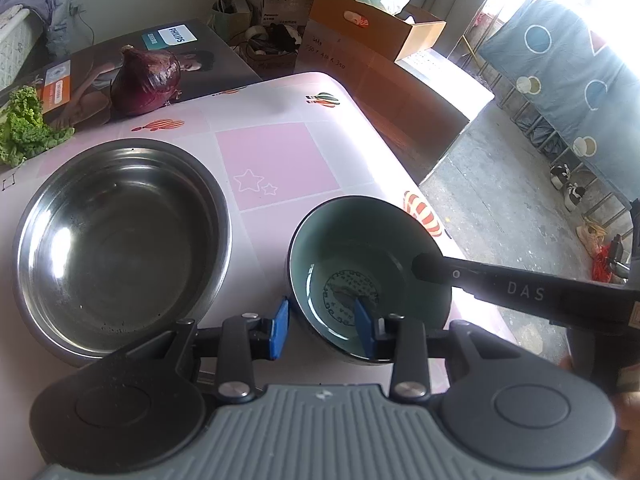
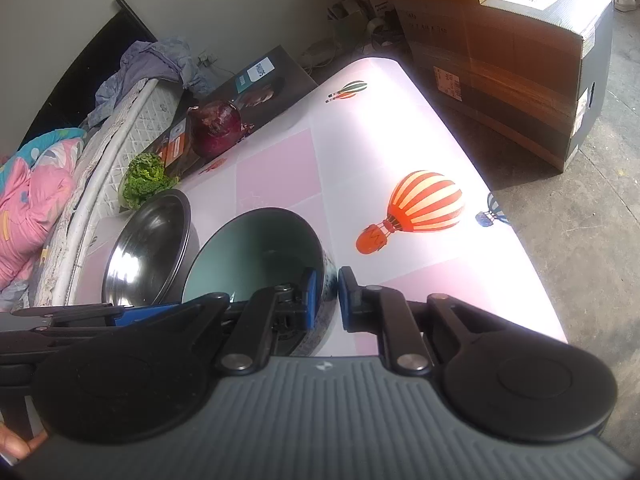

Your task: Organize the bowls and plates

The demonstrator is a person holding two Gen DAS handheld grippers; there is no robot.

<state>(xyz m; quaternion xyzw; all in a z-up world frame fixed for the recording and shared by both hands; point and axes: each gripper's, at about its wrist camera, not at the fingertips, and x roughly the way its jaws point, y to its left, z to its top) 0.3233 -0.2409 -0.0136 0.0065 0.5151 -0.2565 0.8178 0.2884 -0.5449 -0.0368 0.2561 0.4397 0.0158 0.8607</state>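
Note:
A teal ceramic bowl stands near the right edge of the pink-checked table. A larger steel bowl sits just to its left. My right gripper is shut on the teal bowl's right wall, one blue pad inside and one outside. Its inner finger shows over the rim in the left wrist view. My left gripper straddles the bowl's near-left wall. Its jaws are apart, one pad inside the bowl and one outside, and tabletop shows in the gap.
A red onion and some lettuce lie by a printed box at the table's far left. The table ends just right of the teal bowl, with concrete floor below. Cardboard boxes stand beyond the far corner.

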